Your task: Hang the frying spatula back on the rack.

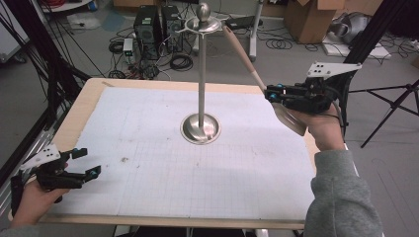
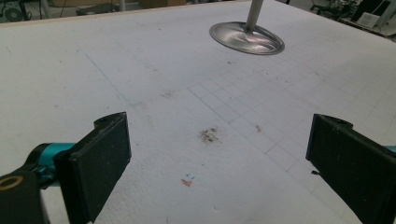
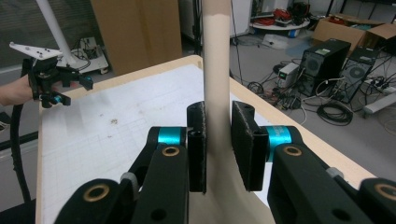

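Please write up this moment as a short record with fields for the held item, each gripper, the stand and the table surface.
held item: beige spatula, handle slanting up toward the stand's top
right gripper: shut on the spatula just above its blade
left gripper: open, nothing between the jaws, at the table's near left corner
stand: upright metal pole on a round base, mid-table, with hook arms at the top
table surface: white gridded sheet with small dark smudges

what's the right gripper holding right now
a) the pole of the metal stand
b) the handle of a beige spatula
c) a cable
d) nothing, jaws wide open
b: the right gripper has its jaws closed on the beige handle of the spatula, which slants up toward the top of the metal stand; the left gripper is open over the table's white mat.
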Available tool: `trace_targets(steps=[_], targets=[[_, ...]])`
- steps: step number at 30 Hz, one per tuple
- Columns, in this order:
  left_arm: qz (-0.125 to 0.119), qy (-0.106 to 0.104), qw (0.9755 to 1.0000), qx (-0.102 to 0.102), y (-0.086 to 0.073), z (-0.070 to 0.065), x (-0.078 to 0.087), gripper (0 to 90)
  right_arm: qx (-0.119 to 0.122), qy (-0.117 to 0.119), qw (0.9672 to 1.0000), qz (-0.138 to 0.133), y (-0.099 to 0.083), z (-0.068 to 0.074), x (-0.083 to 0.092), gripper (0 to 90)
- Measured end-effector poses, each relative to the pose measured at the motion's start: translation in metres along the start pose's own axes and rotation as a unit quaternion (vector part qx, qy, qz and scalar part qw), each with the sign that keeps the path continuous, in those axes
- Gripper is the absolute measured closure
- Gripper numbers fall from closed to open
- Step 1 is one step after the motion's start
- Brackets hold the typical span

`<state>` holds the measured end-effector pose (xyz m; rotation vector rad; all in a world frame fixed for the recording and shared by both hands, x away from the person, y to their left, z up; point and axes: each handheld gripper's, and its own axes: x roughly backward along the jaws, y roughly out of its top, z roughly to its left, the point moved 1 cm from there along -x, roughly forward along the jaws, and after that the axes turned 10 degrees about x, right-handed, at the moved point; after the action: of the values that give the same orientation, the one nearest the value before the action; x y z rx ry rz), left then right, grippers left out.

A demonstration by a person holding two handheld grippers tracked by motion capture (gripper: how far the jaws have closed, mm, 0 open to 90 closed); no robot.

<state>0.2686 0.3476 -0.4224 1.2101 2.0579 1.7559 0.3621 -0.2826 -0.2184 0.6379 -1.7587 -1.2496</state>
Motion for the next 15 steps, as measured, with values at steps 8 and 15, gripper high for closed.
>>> trace_targets(steps=[8,15], targets=[[0.001,0.000,1.0000,0.001,0.000,0.000,0.000,7.0,-0.005,0.000,1.0000,0.001,-0.006,0.000,-0.007,76.9],[0.004,0.000,1.0000,0.000,-0.001,0.000,0.000,7.0,-0.001,-0.001,1.0000,0.008,-0.007,0.000,-0.015,76.9]])
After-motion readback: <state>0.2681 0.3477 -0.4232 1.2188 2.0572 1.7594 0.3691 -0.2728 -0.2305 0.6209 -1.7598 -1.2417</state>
